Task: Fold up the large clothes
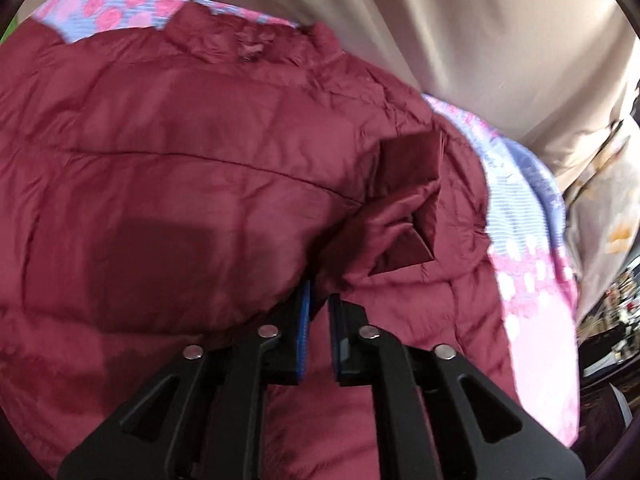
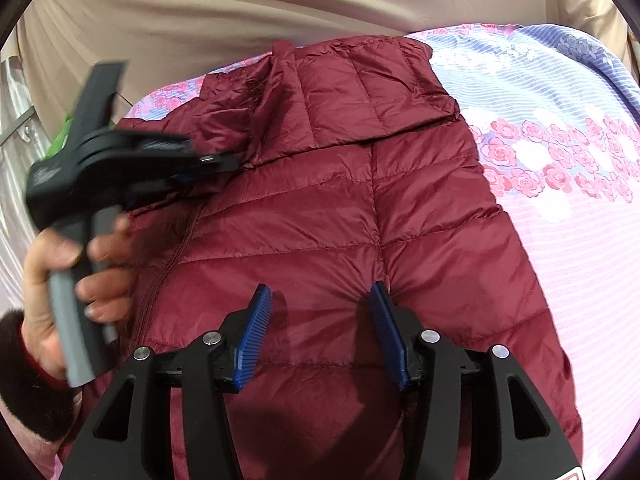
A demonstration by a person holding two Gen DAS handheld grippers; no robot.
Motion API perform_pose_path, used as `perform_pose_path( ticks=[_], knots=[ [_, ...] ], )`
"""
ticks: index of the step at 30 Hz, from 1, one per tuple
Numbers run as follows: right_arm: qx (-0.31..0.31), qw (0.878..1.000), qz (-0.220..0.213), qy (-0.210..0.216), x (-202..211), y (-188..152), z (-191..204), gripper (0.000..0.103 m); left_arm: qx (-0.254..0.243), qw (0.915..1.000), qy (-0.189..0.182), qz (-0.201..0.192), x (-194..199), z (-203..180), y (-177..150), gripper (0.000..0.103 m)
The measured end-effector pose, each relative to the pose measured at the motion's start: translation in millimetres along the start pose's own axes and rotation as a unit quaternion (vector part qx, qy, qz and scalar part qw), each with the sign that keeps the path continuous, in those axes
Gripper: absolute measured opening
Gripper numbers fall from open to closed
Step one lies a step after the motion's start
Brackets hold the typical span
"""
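From the left wrist camera, the left gripper [image 1: 318, 304] has its jaws drawn nearly together on a bunched fold of the maroon puffer jacket [image 1: 192, 168], apparently the sleeve, whose cuff [image 1: 408, 204] sticks up just ahead of and right of the jaws. The jacket fills the view ahead of and left of the jaws, lying on a pink-and-blue floral bedspread [image 1: 532, 280] that shows past the jaws to the right. A beige curtain [image 1: 460, 32] hangs beyond.

From the right wrist camera, the right gripper [image 2: 320, 300] has its jaws spread wide, holding nothing, poised close over the jacket's quilted body with a vertical seam just by the right jaw. The hood [image 2: 360, 92] lies far ahead. Left of the jaws, the person's left hand [image 2: 68, 276] grips the other tool's handle, its tip at the jacket's left side.

The jacket looks light, puffy and slick-shelled, so it will likely spring back and slide. Pinching at seams, cuff or hem should hold better than mid-panel.
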State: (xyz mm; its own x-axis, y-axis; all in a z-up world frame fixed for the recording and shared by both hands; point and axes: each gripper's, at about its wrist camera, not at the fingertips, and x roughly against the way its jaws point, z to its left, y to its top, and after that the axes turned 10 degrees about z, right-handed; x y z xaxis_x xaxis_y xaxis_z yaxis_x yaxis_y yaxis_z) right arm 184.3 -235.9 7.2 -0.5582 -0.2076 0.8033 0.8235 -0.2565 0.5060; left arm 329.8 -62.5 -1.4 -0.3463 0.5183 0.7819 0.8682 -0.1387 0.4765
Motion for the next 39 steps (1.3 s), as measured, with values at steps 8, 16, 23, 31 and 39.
perform_pose_path(
  ticks=[8,16,23,31,39],
  knots=[
    [-0.029,0.998,0.001,0.055,21.6,67.6,4.9,0.072,0.049,0.9934,0.035,-0.098,121.1,100.3,-29.9,0.082],
    [-0.065,0.994,0.06,0.062,-38.6,118.4,22.1,0.076,0.221,0.9718,-0.025,-0.078,129.4,210.6,-60.4,0.082],
    [-0.034,0.996,0.079,0.035,-56.7,145.1,57.1,0.005,0.255,0.9621,-0.039,-0.087,132.7,226.6,-52.1,0.082],
    [0.079,0.99,-0.118,0.026,64.3,203.7,119.3,0.004,0.229,0.9677,-0.086,-0.063,120.3,190.0,-46.0,0.082],
    [0.067,0.987,-0.141,0.029,80.6,227.9,102.9,0.004,0.254,0.9642,-0.049,-0.056,88.1,200.7,-10.5,0.064]
  ],
)
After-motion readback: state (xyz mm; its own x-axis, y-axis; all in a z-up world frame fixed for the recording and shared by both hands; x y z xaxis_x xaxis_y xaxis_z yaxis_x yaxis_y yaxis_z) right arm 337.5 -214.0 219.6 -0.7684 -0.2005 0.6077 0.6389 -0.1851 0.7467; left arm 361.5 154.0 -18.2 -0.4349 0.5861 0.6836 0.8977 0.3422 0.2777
